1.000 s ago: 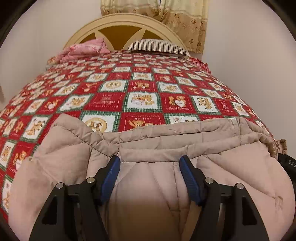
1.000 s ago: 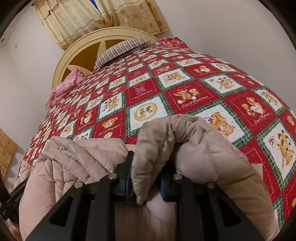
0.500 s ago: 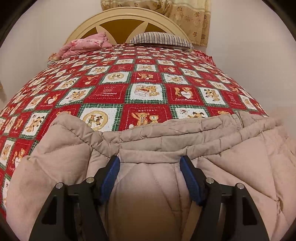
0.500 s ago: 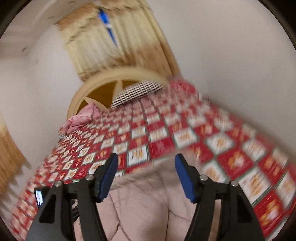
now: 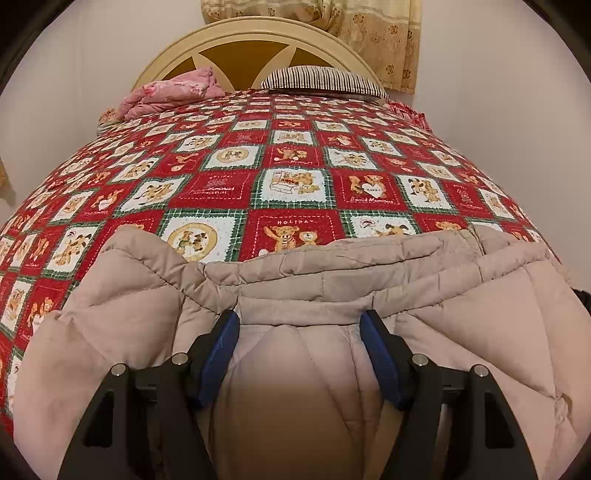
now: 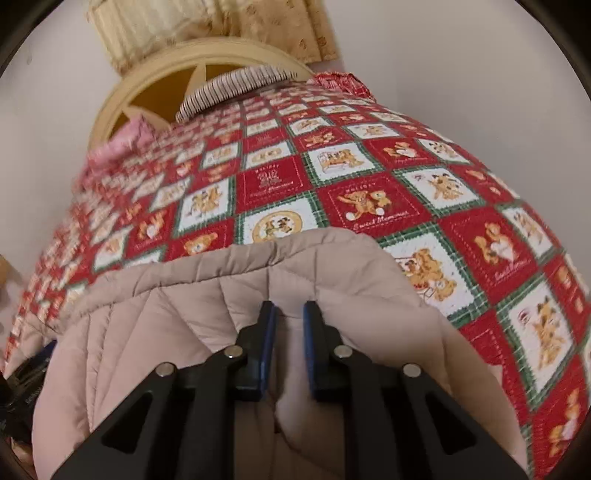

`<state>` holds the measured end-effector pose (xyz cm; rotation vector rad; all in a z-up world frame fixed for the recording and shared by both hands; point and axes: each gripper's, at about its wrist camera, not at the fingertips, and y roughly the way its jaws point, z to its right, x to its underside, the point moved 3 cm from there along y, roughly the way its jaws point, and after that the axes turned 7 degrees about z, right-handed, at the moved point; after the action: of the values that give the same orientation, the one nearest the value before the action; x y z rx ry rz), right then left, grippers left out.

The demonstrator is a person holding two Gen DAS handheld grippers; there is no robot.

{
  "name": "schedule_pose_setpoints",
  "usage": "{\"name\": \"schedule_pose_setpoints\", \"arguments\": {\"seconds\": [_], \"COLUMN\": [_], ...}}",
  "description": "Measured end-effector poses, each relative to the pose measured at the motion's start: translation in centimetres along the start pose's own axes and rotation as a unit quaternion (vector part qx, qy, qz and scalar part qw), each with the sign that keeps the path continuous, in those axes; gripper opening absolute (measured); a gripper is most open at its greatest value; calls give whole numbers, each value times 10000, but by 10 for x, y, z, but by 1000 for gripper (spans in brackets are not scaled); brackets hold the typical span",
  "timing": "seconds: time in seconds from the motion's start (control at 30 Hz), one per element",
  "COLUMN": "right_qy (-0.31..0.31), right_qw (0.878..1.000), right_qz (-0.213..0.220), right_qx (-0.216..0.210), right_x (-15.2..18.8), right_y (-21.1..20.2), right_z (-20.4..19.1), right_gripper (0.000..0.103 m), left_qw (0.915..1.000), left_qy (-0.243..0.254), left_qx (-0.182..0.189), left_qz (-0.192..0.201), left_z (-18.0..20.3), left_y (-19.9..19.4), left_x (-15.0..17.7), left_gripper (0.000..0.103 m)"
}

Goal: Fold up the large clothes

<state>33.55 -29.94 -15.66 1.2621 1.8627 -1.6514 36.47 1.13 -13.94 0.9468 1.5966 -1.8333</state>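
A beige quilted puffer coat (image 5: 332,273) lies across the near end of a bed. In the left wrist view my left gripper (image 5: 299,321) is open, its blue-padded fingers (image 5: 221,343) wide apart and resting on the coat, with a fold of it between them. In the right wrist view the coat (image 6: 207,288) fills the foreground. My right gripper (image 6: 289,312) has its jaws close together with a narrow strip of coat fabric between the pads.
The bed has a red, green and white teddy-bear quilt (image 5: 295,177). A cream arched headboard (image 5: 251,48), a striped pillow (image 5: 321,79) and a pink bundle (image 5: 170,92) are at the far end. White walls flank the bed. A curtain (image 5: 369,33) hangs behind.
My right gripper let go of a bunched coat fold, opened and lifted, then came back down and closed on the coat. My left gripper stayed open on the coat.
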Motion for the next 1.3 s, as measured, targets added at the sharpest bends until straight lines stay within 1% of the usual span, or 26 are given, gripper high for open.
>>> {"name": "schedule_pose_setpoints", "arguments": {"seconds": [0.03,0.13,0.2,0.27,0.37,0.43,0.47,0.5,0.57,0.6,0.63,0.67,0.7,0.73,0.77,0.83,0.87,0.97,1.03,1.1,1.13,1.17,1.2,1.23,1.27,1.3], "right_qy": [-31,-433,-560,-601,-486,-444,-434,-432,-415,-406,-393,-383,-384,-388,-388,-389,-388,-373,-381,-399,-471,-511,-543,-548,-563,-582], "right_qw": [10000,9981,9968,9962,9975,9979,9980,9980,9982,9982,9983,9984,9984,9984,9984,9984,9984,9984,9984,9981,9970,9963,9965,9971,9974,9972], "right_qz": [12,-64,-117,-148,-116,-104,-102,-102,-96,-92,-86,-82,-79,-73,-58,-27,-14,-27,-40,-151,-264,-260,-32,173,401,467], "right_qx": [52,429,567,611,497,456,447,443,431,422,410,402,403,407,403,404,414,415,413,444,550,637,635,494,185,-2], "right_x": [2,6,7,7,8,9,9,8,8,8,8,8,8,8,8,8,7,7,7,6,3,1,-2,-4,-4,-4], "right_y": [2,11,15,17,15,14,14,16,16,16,15,15,15,14,14,12,11,11,11,9,4,-3,-22,-38,-63,-77], "right_z": [0,-9,-15,-13,-9,-7,-6,-7,-7,-7,-7,-7,-7,-7,-7,-7,-8,-8,-8,-9,-12,-15,-23,-31,-47,-58], "right_gripper": [16,15,14,14,14,14,14,14,14,14,14,14,14,14,14,14,14,14,16,17,17,19,25,25,25,25], "left_qw": [10000,10000,10000,10000,10000,9997,9996,9996,9981,9970,9962,9948,9941,9943,9950,9950,9950,9942,9940,9940,9939,9939,9939,9939,9939,9939], "left_qy": [-1,-3,5,21,43,115,173,188,140,68,28,-38,-135,-261,-414,-638,-643,-660,-683,-727,-756,-763,-765,-766,-767,-773], "left_qx": [4,7,-14,-32,-26,-31,-63,-136,-573,-714,-802,-977,-1075,-1002,-858,-759,-759,-839,-832,-798,-777,-770,-768,-768,-766,-760], "left_qz": [4,13,6,-8,-53,-219,-227,-171,151,283,332,301,53,-238,-287,-107,-77,-142,-179,-185,-193,-194,-194,-191,-191,-188], "left_z": [0,1,1,1,0,-1,-3,-5,-22,-34,-42,-56,-67,-75,-79,-86,-86,-86,-86,-87,-88,-87,-86,-87,-87,-87], "left_y": [0,-1,-2,-2,-5,-10,-18,-24,-48,-56,-59,-55,-43,-27,-20,-17,-15,-5,-3,-4,-5,-5,-4,-4,-4,-5], "left_x": [0,-1,-1,-1,-1,-5,-9,-11,-21,-25,-26,-22,-13,-2,5,9,9,9,10,11,11,11,11,12,11,11], "left_gripper": [69,69,69,69,69,69,69,69,69,69,69,69,69,70,72,74,77,81,82,82,82,82,82,82,82,82]}}
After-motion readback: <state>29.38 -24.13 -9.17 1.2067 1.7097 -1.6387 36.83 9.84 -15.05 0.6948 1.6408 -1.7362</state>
